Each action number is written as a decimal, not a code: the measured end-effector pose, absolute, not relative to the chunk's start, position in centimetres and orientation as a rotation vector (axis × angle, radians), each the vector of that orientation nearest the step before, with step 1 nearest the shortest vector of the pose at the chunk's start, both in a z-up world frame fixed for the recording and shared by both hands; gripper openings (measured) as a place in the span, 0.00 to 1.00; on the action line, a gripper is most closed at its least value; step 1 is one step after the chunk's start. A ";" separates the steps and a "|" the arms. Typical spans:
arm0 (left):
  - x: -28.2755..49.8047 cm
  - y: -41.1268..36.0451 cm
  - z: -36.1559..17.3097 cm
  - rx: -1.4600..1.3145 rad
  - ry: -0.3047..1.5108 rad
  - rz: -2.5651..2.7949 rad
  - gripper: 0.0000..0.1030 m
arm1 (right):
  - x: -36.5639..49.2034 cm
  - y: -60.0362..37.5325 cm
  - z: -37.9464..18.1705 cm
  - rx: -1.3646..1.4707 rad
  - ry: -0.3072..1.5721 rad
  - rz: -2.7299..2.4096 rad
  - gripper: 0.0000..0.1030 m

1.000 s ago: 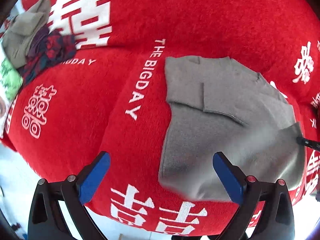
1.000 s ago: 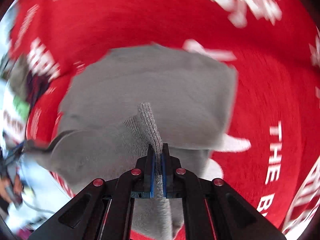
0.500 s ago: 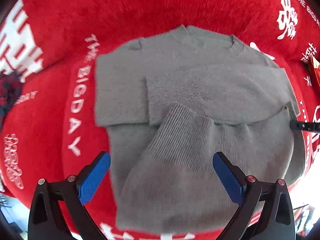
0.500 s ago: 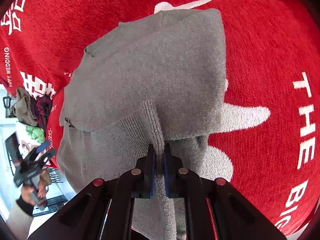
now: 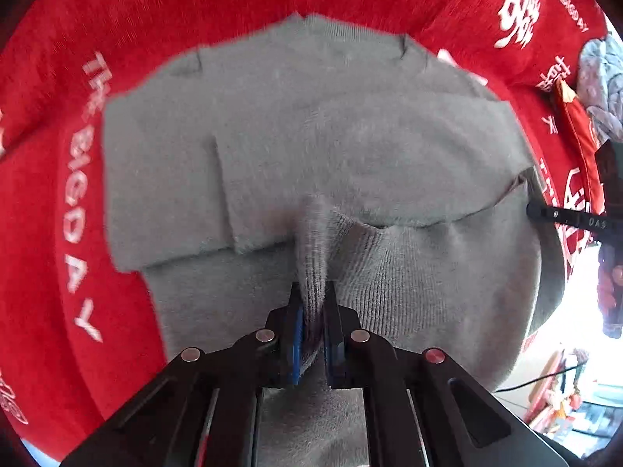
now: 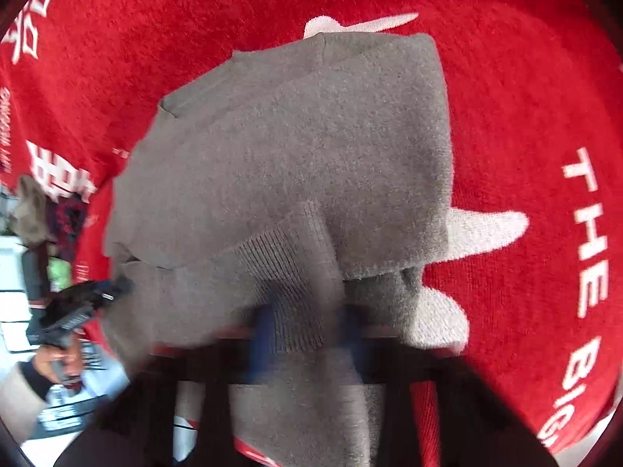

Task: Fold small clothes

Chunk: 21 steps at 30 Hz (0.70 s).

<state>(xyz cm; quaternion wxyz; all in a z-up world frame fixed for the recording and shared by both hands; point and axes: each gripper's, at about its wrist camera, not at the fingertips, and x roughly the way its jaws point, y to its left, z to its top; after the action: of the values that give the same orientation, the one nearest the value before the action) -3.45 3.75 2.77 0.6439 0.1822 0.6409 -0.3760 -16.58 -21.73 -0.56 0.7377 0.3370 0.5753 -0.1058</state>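
A grey knit sweater point(image 5: 311, 136) lies on a red blanket point(image 5: 58, 136) with its sleeves folded across its body. My left gripper point(image 5: 311, 303) points down and is shut on a pinched ridge of the ribbed hem near the front edge. At the right edge of the left wrist view, the thin tip of my right gripper point(image 5: 545, 214) meets the sweater's side. In the right wrist view the sweater point(image 6: 292, 155) fills the middle. The right gripper point(image 6: 307, 330) is blurred there, with ribbed hem between its blue pads. A hand holds the left gripper point(image 6: 97, 295) at the sweater's left edge.
The red blanket point(image 6: 525, 97) carries white lettering and characters. A heap of other clothes point(image 6: 39, 210) sits at its far left edge. A grey patterned cloth point(image 5: 599, 74) and a red packet point(image 5: 576, 128) lie at the right. Room floor and clutter show beyond the blanket's edge.
My left gripper swung over the sweater, came down and went from wide open to shut on the ribbed hem. The right gripper stayed on its piece of hem, hardly moving.
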 end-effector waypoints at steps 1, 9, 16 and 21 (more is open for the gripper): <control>-3.5 4.2 4.1 0.394 1.430 -0.863 0.09 | -16.7 -21.2 0.1 0.715 1.255 -0.242 0.06; -2.2 6.2 12.0 0.291 1.271 -0.896 0.07 | -16.7 -19.8 9.5 0.543 1.083 -0.257 0.06; 4.2 4.2 12.5 0.229 1.177 -0.820 0.07 | -9.4 -23.3 11.8 0.451 1.006 -0.250 0.06; 8.7 1.4 7.8 0.248 1.188 -0.735 0.07 | -3.2 -25.9 7.5 0.443 1.051 -0.264 0.06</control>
<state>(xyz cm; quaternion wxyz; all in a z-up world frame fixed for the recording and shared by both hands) 8.67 1.41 7.81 0.7587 0.1138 0.5456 -0.3374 -3.18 -25.89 7.46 0.8336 0.2090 0.4959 -0.1247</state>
